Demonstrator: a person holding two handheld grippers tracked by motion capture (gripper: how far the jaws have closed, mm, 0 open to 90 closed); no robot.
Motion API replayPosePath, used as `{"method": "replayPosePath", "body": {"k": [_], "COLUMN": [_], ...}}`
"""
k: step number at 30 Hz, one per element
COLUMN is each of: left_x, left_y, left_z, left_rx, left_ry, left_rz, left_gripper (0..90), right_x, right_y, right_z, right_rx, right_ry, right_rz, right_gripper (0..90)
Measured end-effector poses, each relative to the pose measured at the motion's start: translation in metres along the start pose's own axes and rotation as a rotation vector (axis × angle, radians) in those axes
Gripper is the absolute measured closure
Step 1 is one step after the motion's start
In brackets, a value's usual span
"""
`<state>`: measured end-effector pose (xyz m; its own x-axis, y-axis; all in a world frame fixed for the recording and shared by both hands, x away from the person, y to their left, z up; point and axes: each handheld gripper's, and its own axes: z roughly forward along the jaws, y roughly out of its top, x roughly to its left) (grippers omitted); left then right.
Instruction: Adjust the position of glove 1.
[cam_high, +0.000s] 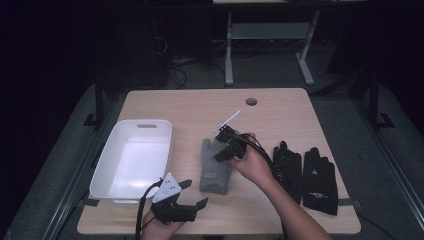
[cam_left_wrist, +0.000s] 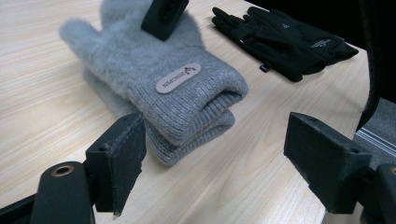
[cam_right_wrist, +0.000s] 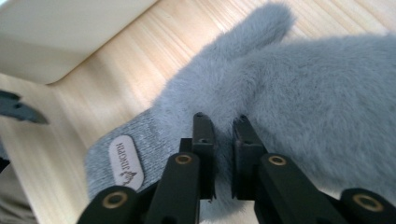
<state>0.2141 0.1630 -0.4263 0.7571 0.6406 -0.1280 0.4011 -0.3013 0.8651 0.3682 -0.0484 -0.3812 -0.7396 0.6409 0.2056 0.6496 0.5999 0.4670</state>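
Observation:
A pair of fluffy grey mittens (cam_high: 214, 172) lies stacked in the middle of the table, cuffs toward the front edge, with a small label on the top cuff (cam_left_wrist: 178, 78). My right gripper (cam_high: 223, 152) presses down on the top mitten's palm. In the right gripper view its jaws (cam_right_wrist: 222, 122) are nearly together, with grey fluff (cam_right_wrist: 299, 88) pinched between them. My left gripper (cam_high: 196, 193) hovers near the front edge, just short of the cuffs. Its jaws (cam_left_wrist: 215, 140) stand wide open with nothing in them, facing the cuff ends (cam_left_wrist: 196, 121).
An empty white bin (cam_high: 134, 157) stands left of the mittens. Two black gloves (cam_high: 288, 167) (cam_high: 320, 181) lie flat on the right side of the table (cam_high: 200, 107). A cable hole (cam_high: 251, 101) is near the far edge. A desk frame stands beyond.

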Motion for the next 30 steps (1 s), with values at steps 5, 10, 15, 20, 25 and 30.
{"method": "replayPosePath", "body": {"k": [5,10,15,20,25,30], "left_x": [0.0,0.001,-0.001,-0.001,-0.001,-0.002], "left_y": [0.0,-0.001,-0.001,-0.001,-0.001,-0.001], "left_z": [0.0,0.002,0.003,0.003,0.004,0.006], "left_rx": [0.014,0.004,0.008,0.008,0.014,0.015], "left_ry": [0.002,-0.004,-0.002,-0.004,-0.008,-0.015], "left_rz": [-0.001,-0.015,-0.01,-0.002,0.002,0.004], "left_gripper": [21.2,21.0,21.0,20.8,20.5,20.5], "right_x": [-0.01,-0.019,-0.034,-0.053,-0.071,-0.082], "right_y": [-0.006,-0.014,-0.026,-0.035,-0.036,-0.032], "right_z": [0.008,-0.003,-0.016,-0.019,-0.013,-0.007], "right_rx": [-0.01,-0.077,-0.124,-0.153,-0.174,-0.19], "right_ry": [0.029,0.038,0.028,0.033,0.025,0.033], "right_rz": [0.032,0.074,0.133,0.201,0.278,0.336], "right_gripper": [67.7,50.3,42.1,38.0,37.0,35.6]}}
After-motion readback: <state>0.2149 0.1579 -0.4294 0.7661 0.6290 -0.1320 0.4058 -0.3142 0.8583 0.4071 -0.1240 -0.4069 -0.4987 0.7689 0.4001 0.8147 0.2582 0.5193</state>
